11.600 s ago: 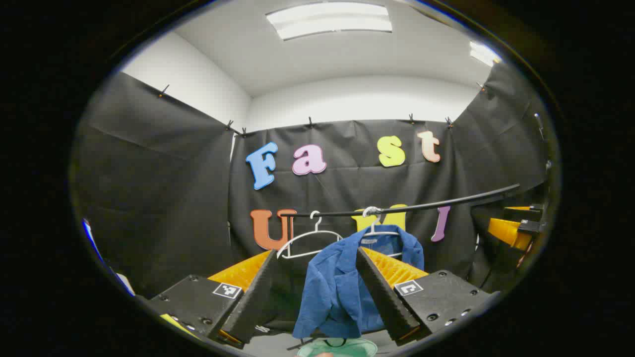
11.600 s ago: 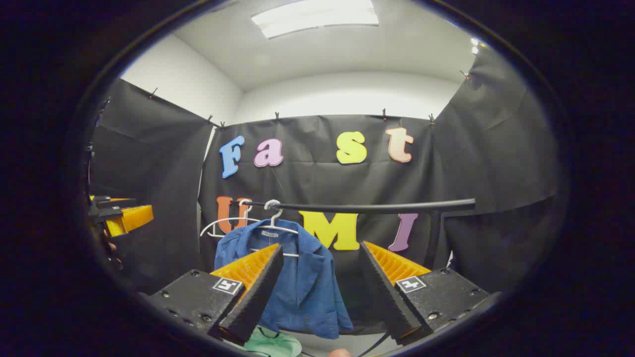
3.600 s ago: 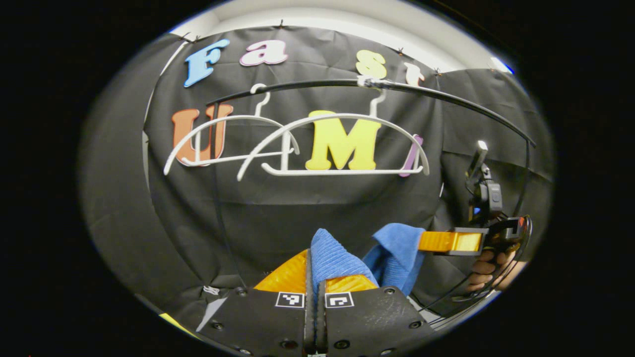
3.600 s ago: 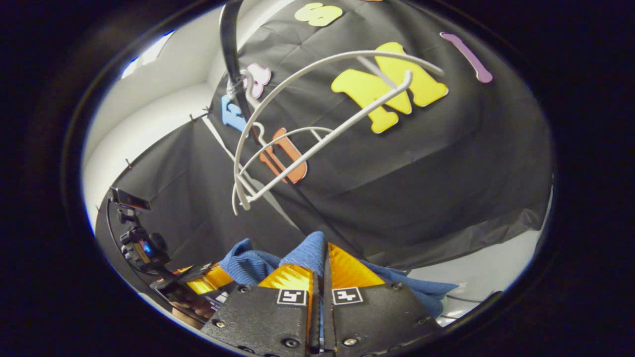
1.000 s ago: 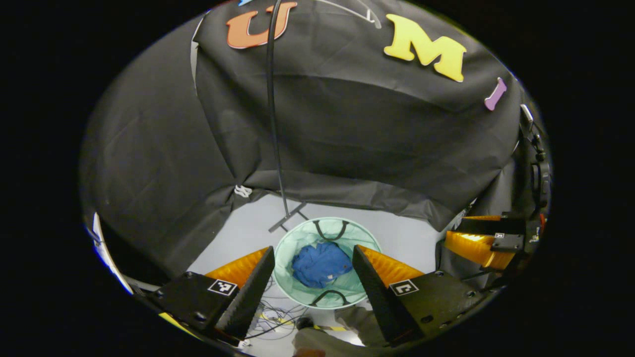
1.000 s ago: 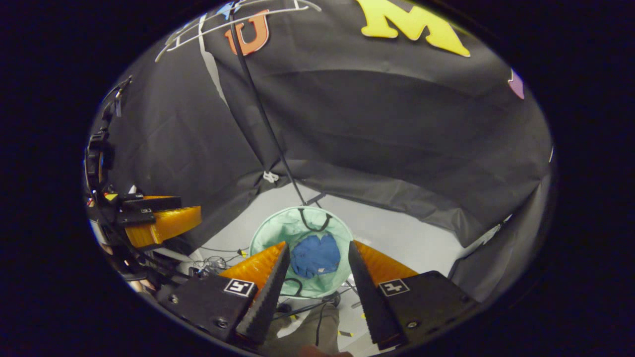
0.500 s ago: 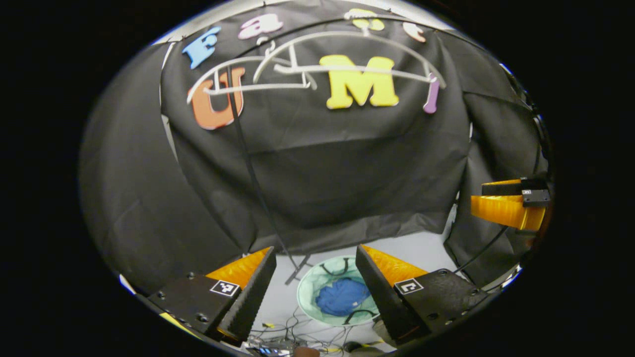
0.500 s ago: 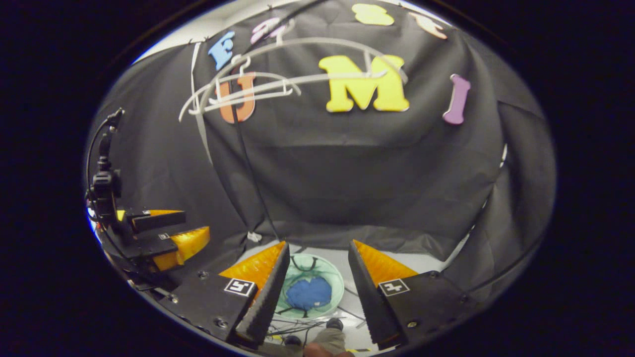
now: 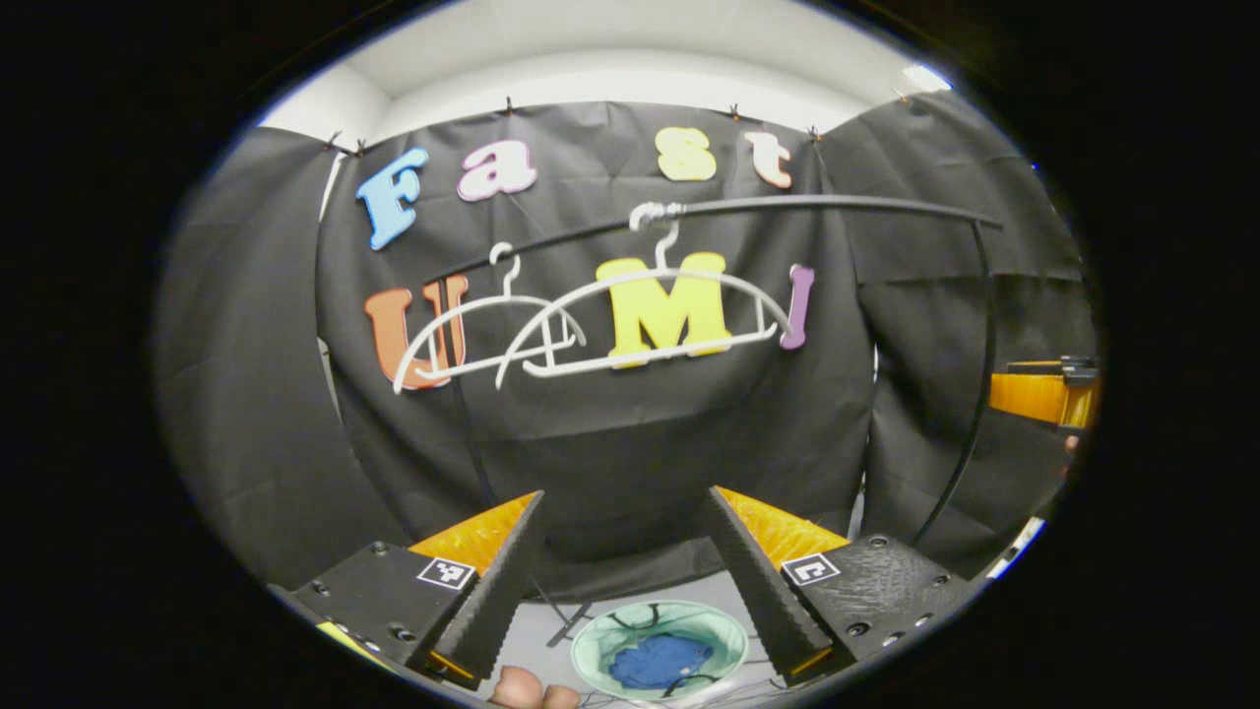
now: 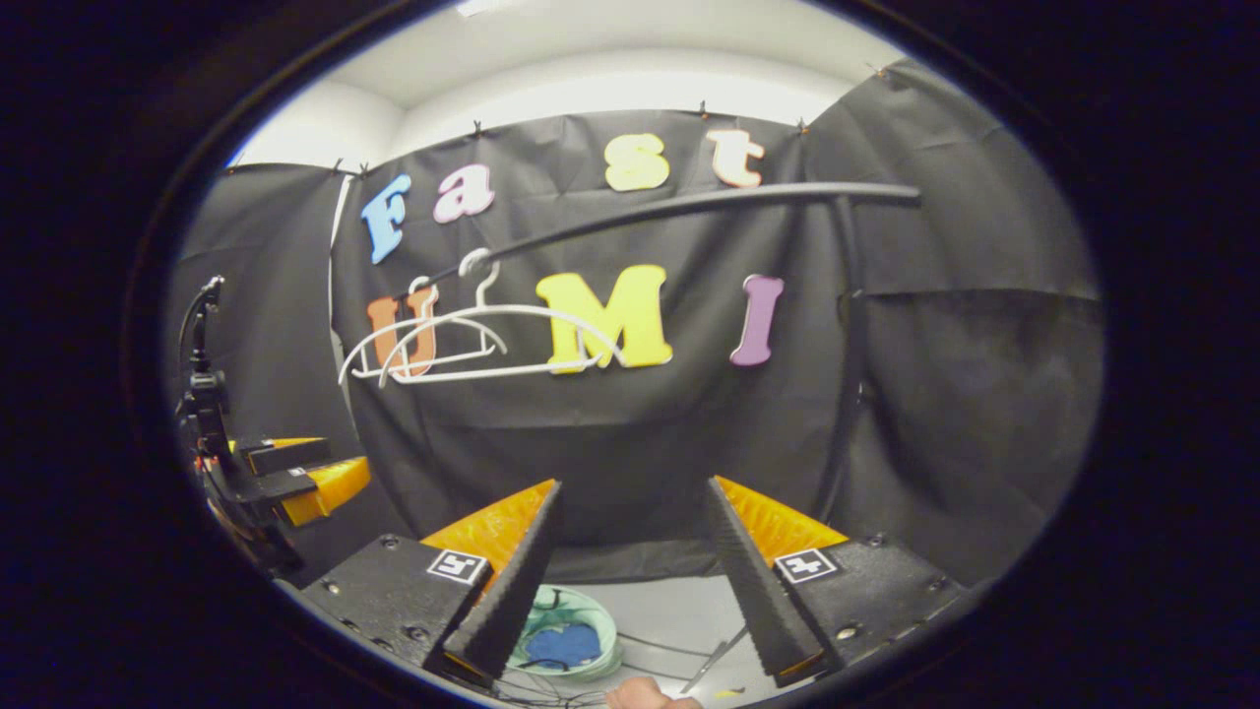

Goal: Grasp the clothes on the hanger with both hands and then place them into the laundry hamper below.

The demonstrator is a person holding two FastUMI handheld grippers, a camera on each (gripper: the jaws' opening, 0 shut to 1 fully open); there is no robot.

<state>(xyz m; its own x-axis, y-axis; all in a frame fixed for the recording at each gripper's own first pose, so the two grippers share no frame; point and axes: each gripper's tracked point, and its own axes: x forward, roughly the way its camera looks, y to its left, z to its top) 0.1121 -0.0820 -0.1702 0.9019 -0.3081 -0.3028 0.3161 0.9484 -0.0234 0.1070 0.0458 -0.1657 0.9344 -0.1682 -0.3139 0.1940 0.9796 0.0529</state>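
A crumpled blue garment lies inside the round mint-green mesh hamper on the floor. The right gripper view has the same garment in the hamper at its bottom edge. Two bare white hangers hang from the black rail; they also appear as hangers in the right gripper view. My left gripper is open and holds nothing. My right gripper is open too, well above the hamper. The left gripper shows at the far left of the right gripper view.
The rack's black upright pole curves down on the right, another pole stands in the right gripper view. Loose cables lie on the grey floor beside the hamper. A hand shows at the bottom edge.
Both grippers have risen and tilted up from looking down at the hamper to facing the rail and hangers. The garment stays in the hamper; both grippers remain open.
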